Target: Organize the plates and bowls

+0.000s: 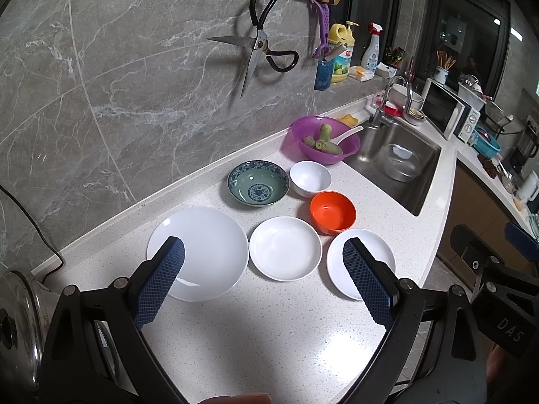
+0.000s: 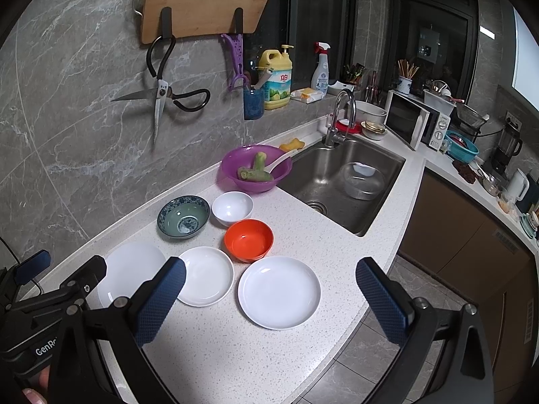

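Three white plates lie in a row on the white counter: a large one at left, a smaller one in the middle, and one at right. Behind them stand a blue patterned bowl, a small white bowl and an orange bowl. My left gripper is open and empty above the plates. My right gripper is open and empty above the right plate.
A purple bowl with green vegetables and a spoon stands by the steel sink. Scissors hang on the wall. A pot lid is at far left. The counter edge drops off at right.
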